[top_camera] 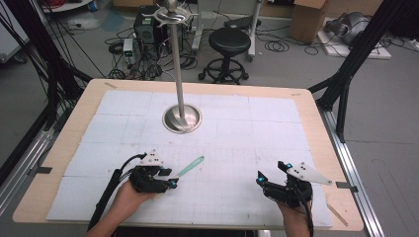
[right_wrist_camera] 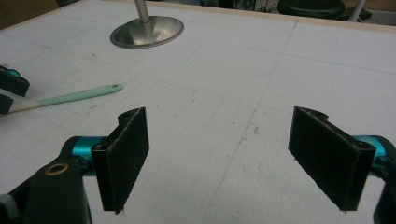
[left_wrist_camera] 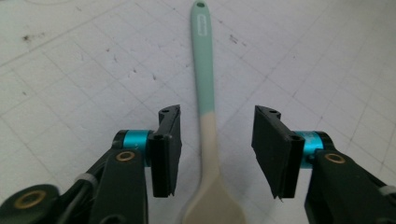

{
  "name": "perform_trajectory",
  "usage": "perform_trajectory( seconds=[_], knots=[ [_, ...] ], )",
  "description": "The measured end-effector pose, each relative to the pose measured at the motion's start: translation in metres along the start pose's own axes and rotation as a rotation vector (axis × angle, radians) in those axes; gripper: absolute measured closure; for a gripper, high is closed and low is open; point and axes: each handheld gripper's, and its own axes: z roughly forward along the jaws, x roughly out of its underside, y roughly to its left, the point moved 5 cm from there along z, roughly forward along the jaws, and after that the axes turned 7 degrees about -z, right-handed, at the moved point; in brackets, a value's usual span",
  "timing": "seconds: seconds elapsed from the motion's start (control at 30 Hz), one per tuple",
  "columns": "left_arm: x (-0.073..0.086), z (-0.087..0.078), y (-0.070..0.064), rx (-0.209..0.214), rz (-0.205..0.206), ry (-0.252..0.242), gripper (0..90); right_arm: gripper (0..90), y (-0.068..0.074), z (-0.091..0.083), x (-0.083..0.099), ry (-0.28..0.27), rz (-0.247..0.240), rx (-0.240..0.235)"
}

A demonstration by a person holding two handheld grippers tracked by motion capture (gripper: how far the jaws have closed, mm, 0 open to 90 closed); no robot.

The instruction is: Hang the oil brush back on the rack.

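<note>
on table [top_camera: 306, 123], spatula [left_wrist_camera: 206, 135] between left gripper [left_wrist_camera: 215, 149] jaws

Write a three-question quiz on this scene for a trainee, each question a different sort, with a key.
1. True or false: the left gripper is shut on the spatula.
2. Multiple choice: the stand's base sits on the table
A. at the near edge
B. toward the far side, around the middle
C. between the right gripper's jaws
3. Fill in: in the left gripper view, the spatula's green end points ____ from the camera.

Key
1. False: the jaws stand open on either side of it, not touching.
2. B
3. away
</note>
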Motion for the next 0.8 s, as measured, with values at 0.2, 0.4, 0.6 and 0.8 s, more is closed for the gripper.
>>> perform_trajectory(
  seconds=[0.2,0.4,0.6,0.8],
  knots=[
    [0.0,0.006,-0.004,-0.074,0.052,0.038,60.7,19.2,0.001,0.0,0.0,0.003,0.0,0.0],
    [-0.001,0.008,-0.013,-0.117,0.127,0.057,71.4,19.2,0.0,0.001,0.0,0.003,-0.003,0.002],
    [-0.002,0.009,-0.011,-0.099,0.084,0.073,77.3,19.3,0.001,0.001,0.0,0.008,0.002,-0.001],
    [-0.003,0.01,-0.01,-0.097,0.06,0.078,81.5,19.3,0.003,0.002,-0.001,0.007,-0.002,-0.007]
  ],
)
